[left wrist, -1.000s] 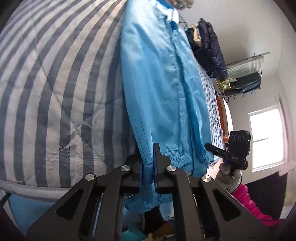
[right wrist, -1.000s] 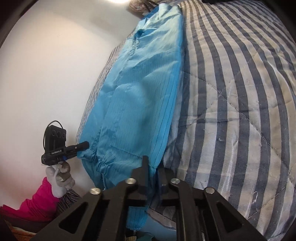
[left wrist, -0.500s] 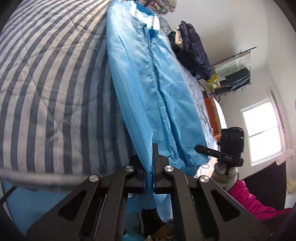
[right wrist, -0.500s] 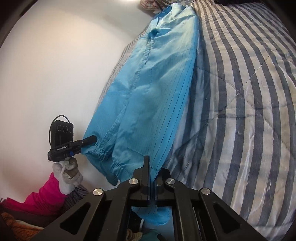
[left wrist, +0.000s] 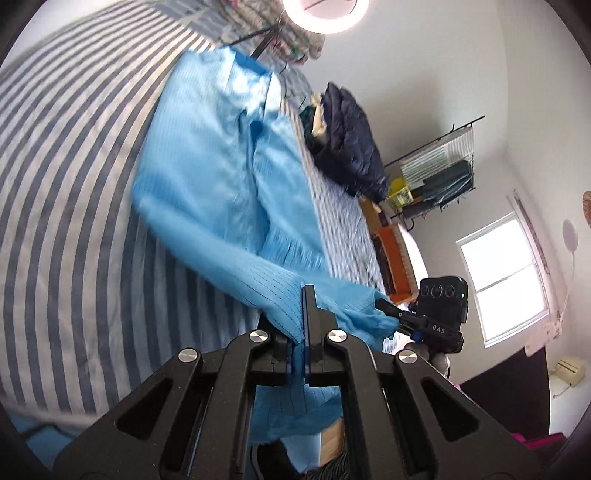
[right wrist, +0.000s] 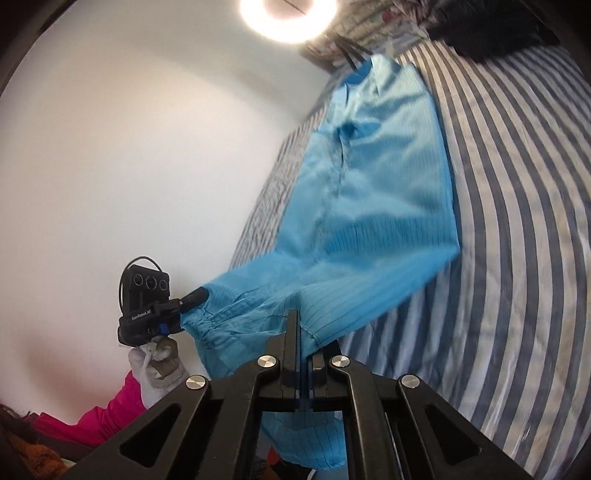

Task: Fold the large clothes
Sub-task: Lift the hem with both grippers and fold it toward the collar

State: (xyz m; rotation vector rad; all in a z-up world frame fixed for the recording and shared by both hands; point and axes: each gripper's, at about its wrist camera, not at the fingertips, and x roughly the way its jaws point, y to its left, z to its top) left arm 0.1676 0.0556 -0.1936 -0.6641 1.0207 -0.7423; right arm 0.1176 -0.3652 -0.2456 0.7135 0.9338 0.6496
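Motion blur smeared the middle of the blue garment (left wrist: 221, 177) and the bed's striped cover (left wrist: 74, 206). The garment's hem dropped out of sight behind the left claw (left wrist: 301, 332) and likewise behind the right claw (right wrist: 300, 350). The dark pile (right wrist: 491, 33) was cut off by the frame's top edge.

Right gripper (right wrist: 301, 332) clamping blue garment (right wrist: 369, 206) hem (lifted), striped bedspread (right wrist: 517, 221), left gripper (right wrist: 199, 295) beside.

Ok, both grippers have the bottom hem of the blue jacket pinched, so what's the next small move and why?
Probably carry the hem forward toward the collar. Both the left gripper and the right gripper are shut on the blue jacket, whose lower end is lifted off the striped quilt while its top lies flat, which suits folding it in half.
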